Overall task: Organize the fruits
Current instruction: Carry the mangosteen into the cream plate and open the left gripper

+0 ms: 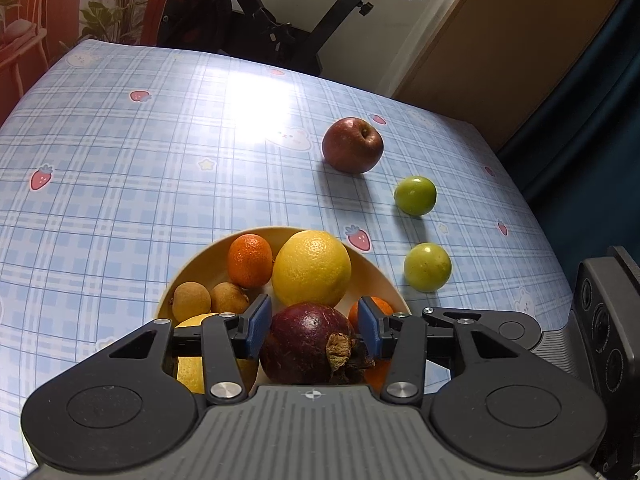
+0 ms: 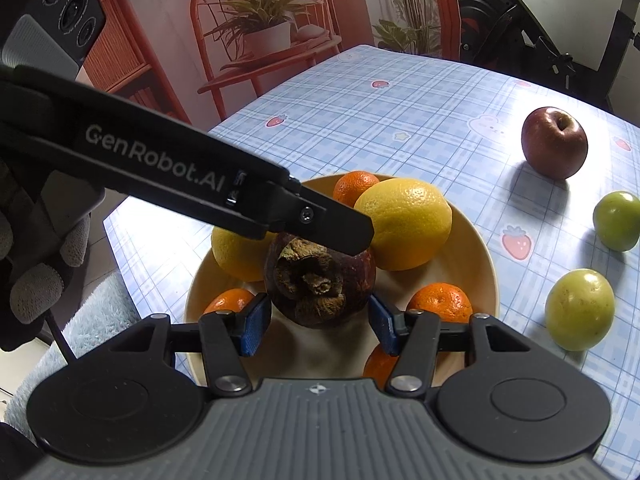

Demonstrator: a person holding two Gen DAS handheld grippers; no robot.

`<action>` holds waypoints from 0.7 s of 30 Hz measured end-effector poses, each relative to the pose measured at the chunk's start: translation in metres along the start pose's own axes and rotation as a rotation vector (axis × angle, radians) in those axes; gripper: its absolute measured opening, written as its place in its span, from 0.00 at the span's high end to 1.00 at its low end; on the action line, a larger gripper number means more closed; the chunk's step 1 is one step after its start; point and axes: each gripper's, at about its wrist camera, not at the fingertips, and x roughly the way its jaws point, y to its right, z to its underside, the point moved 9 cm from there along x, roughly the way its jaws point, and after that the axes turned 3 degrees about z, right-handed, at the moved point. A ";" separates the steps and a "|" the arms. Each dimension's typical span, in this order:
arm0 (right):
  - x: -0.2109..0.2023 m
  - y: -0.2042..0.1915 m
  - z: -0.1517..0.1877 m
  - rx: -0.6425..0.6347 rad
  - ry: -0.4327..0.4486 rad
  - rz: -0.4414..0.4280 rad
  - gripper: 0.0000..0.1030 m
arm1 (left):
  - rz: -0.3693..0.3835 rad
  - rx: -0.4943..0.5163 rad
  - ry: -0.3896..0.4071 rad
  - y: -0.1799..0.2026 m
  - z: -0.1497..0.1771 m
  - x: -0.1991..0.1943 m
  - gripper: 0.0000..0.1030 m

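A dark purple mangosteen sits between the blue pads of my left gripper, over the yellow bowl. The pads touch or nearly touch its sides. The bowl holds a large yellow citrus, a tangerine, two brown longans and more oranges. In the right wrist view the mangosteen is between my right gripper's open pads, which stand apart from it; the left gripper's finger crosses above it. A red apple and two green fruits lie on the table.
The table has a blue plaid cloth with strawberry prints. An exercise bike stands behind its far edge. In the right wrist view an orange chair with a potted plant is beyond the table's left side, and a light blue fluffy rug lies below.
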 end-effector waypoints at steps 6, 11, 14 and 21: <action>0.000 0.002 -0.001 0.012 -0.009 -0.011 0.45 | 0.017 -0.027 0.016 -0.004 -0.002 -0.010 0.54; 0.000 0.001 0.000 0.006 -0.009 -0.004 0.44 | 0.013 -0.032 0.033 -0.004 -0.005 -0.019 0.54; -0.001 0.001 0.000 0.011 -0.001 0.000 0.42 | 0.010 -0.027 0.042 -0.002 -0.006 -0.024 0.54; -0.018 0.006 -0.002 0.047 0.050 -0.015 0.42 | -0.018 -0.014 0.068 0.001 -0.010 -0.035 0.54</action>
